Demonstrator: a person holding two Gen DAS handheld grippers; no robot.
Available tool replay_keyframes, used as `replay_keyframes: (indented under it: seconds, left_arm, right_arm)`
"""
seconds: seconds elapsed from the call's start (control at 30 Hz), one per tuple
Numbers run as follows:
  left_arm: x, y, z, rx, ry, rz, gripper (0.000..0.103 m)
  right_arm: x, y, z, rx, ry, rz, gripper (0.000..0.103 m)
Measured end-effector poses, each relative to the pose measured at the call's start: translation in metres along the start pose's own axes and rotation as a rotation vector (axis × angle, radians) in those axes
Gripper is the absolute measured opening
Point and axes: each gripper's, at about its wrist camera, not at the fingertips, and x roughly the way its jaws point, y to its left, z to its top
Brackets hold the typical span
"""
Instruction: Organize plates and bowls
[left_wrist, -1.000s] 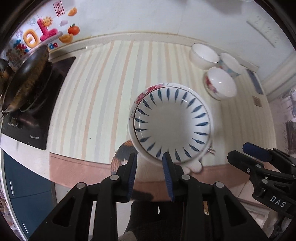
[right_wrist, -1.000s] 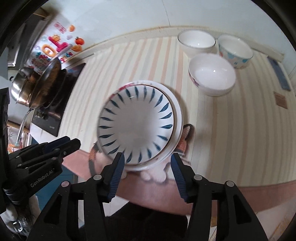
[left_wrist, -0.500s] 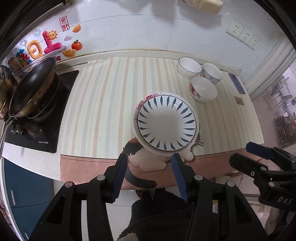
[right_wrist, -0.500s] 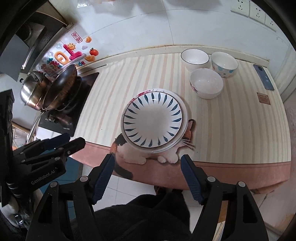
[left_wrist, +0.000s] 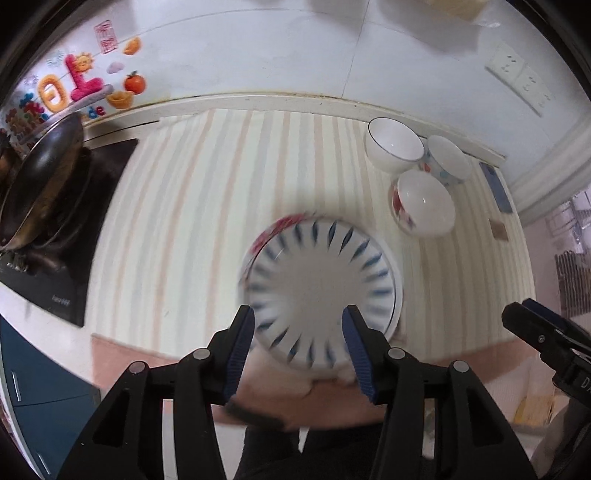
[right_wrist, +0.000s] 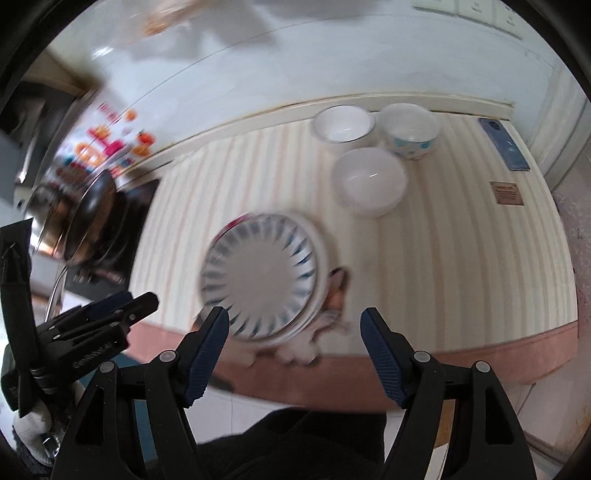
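Observation:
A white plate with blue petal marks (left_wrist: 319, 286) lies on top of another plate near the front edge of the striped counter; it also shows in the right wrist view (right_wrist: 264, 278). Three bowls stand at the back right: a white one (left_wrist: 393, 149), a dotted one (left_wrist: 447, 160) and a flowered one (left_wrist: 423, 203). My left gripper (left_wrist: 298, 345) is open and empty, its jaws either side of the plate's near rim. My right gripper (right_wrist: 295, 349) is open and empty, off the plate's front right. Both views are blurred.
A wok (left_wrist: 40, 177) sits on a black cooktop (left_wrist: 70, 236) at the left. A phone (right_wrist: 504, 144) and a small brown card (right_wrist: 506, 192) lie at the far right. The striped mat (left_wrist: 207, 206) covers the counter up to the tiled wall.
Both grippers pulled back from the plates, then came in again toward them. The left gripper's jaws opened wider. The plates and bowls have not moved.

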Motion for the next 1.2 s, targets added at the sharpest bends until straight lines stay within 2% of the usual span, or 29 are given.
replay_keyframes:
  seconds: [0.23,0.33,0.47,0.53,0.57,0.6,0.63,0.67,0.7,0.9,1.2]
  left_arm:
    - [0.074,-0.059,0.074,-0.018,0.068,-0.042,0.047]
    - [0.120,-0.083,0.102,-0.039,0.135,-0.077,0.047]
    - [0.169,-0.103,0.123,-0.066,0.208,-0.107,0.047]
    - [0.187,-0.113,0.129,-0.063,0.227,-0.123,0.046]
    - [0.192,-0.117,0.131,-0.059,0.226,-0.131,0.043]
    - [0.196,-0.121,0.133,-0.056,0.221,-0.141,0.029]
    - [0.200,-0.125,0.134,-0.048,0.220,-0.146,0.022]
    - [0.202,-0.128,0.135,-0.039,0.213,-0.129,0.022]
    - [0.201,-0.131,0.134,-0.026,0.198,-0.112,0.021]
    - [0.190,-0.139,0.127,0.011,0.170,-0.079,0.018]
    - [0.152,-0.155,0.086,0.076,0.159,-0.109,0.018]
  right_arm:
    - [0.064,-0.076,0.080,0.089,0.027,0.003,0.076]
    - [0.104,-0.106,0.113,0.117,0.078,0.031,0.076]
    - [0.151,-0.132,0.140,0.122,0.140,0.052,0.076]
    - [0.172,-0.141,0.148,0.123,0.166,0.074,0.069]
    - [0.180,-0.144,0.150,0.124,0.177,0.084,0.061]
    - [0.189,-0.147,0.153,0.121,0.186,0.102,0.047]
    - [0.196,-0.150,0.154,0.117,0.191,0.104,0.035]
    - [0.201,-0.151,0.156,0.108,0.195,0.092,0.021]
    - [0.204,-0.152,0.157,0.095,0.189,0.083,0.016]
    - [0.196,-0.154,0.152,0.062,0.163,0.071,0.013]
    - [0.153,-0.153,0.115,0.051,0.180,0.077,0.013]
